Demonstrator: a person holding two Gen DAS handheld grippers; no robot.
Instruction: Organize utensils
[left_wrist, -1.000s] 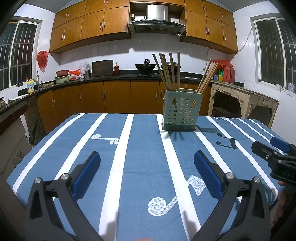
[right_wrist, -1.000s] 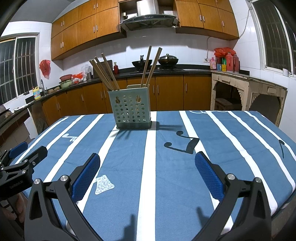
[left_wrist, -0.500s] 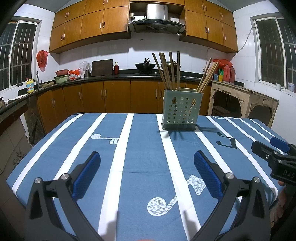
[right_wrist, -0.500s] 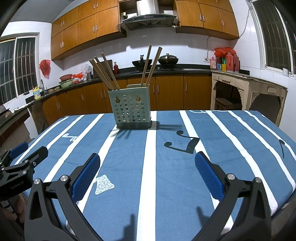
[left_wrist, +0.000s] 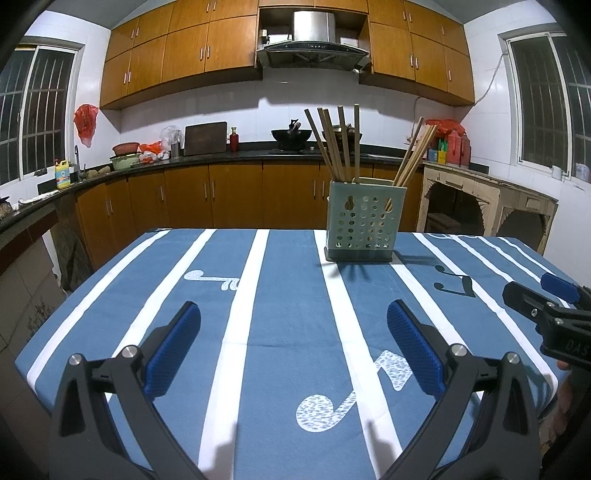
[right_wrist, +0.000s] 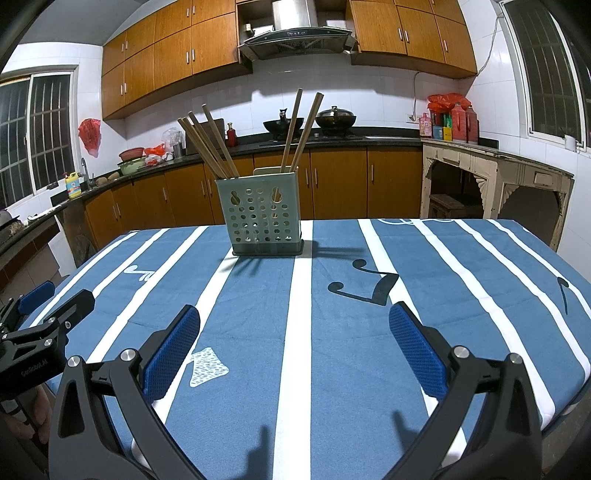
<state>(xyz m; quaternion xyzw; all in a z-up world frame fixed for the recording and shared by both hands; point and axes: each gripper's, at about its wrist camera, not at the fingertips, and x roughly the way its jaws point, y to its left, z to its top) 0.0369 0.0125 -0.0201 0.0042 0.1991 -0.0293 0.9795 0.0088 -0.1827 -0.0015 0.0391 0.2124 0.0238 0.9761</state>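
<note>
Chopsticks (left_wrist: 334, 142) in holder (left_wrist: 364, 219) judged light, stiff, slippery; best pinched mid-shaft. Left claw (left_wrist: 293, 341), right claw (right_wrist: 293, 341) spread wide, empty.

wooden cabinets (left_wrist: 229, 48), white tiled wall (left_wrist: 221, 110), barred windows (left_wrist: 535, 110)

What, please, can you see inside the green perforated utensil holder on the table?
The utensil holder holds wooden chopsticks in two bunches that lean apart, one at each end. Their lower ends show only in part through the holes; the holder's floor is hidden by its wall.
</note>
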